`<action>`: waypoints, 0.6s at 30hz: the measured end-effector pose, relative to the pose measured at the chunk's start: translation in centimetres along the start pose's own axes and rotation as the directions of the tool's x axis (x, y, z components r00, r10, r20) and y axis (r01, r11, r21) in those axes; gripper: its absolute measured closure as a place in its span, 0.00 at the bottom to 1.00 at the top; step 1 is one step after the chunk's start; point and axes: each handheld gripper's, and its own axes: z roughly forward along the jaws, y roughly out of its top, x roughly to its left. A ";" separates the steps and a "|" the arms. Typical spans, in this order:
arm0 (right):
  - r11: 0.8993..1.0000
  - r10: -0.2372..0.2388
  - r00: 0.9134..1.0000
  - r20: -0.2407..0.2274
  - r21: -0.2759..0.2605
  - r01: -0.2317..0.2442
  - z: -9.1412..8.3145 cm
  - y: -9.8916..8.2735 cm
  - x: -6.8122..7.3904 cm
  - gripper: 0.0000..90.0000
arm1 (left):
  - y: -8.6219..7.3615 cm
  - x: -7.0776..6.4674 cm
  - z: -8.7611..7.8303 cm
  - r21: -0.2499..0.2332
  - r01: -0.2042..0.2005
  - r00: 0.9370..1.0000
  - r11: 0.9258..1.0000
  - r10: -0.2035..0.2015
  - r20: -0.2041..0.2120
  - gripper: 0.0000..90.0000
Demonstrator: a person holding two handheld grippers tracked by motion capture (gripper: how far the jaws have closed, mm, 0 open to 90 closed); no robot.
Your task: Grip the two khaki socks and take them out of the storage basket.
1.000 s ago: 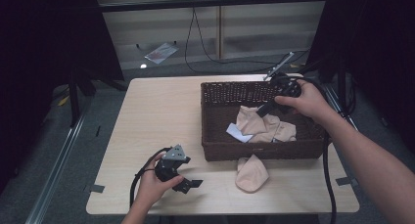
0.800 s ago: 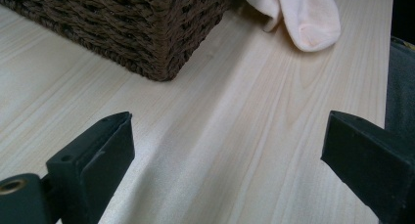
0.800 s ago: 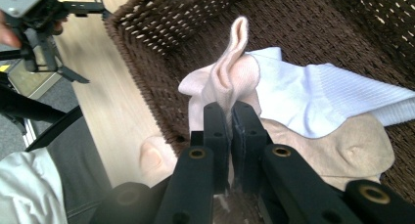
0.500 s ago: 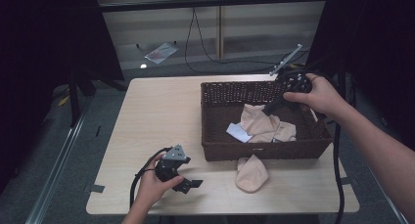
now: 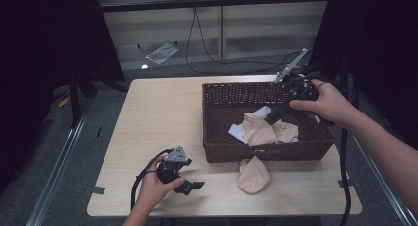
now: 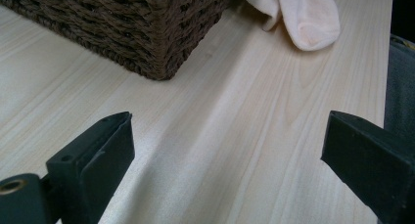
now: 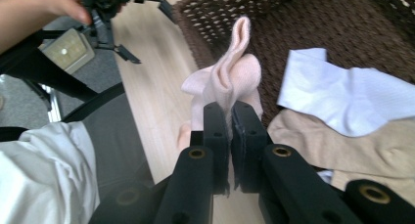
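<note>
Gripping a pink sock (image 7: 230,82) over the basket (image 5: 266,149), my right fingers (image 7: 229,117) are clamping shut; left fingers (image 6: 225,150) are resting open beside it.

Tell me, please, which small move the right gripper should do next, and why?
Probably lift a little higher. The right gripper has its fingers shut on a pink sock above the wicker basket, where a white sock and a beige one lie. More height should clear them before carrying it out.
</note>
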 end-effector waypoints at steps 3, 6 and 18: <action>1.000 -0.014 1.000 -0.017 -0.002 0.014 0.0 -0.1 0.5 0.96 | 0.0 0.0 0.0 -0.002 0.002 1.000 1.000 -0.002 0.000 0.06; 1.000 -0.024 0.999 -0.032 0.001 0.024 0.1 -0.3 0.9 0.96 | 0.0 0.0 0.0 0.000 0.000 1.000 1.000 0.000 0.000 0.06; 0.997 -0.057 0.995 -0.079 0.055 0.062 2.7 -0.8 2.2 0.96 | 0.0 0.0 0.0 0.000 -0.001 1.000 1.000 0.001 -0.002 0.06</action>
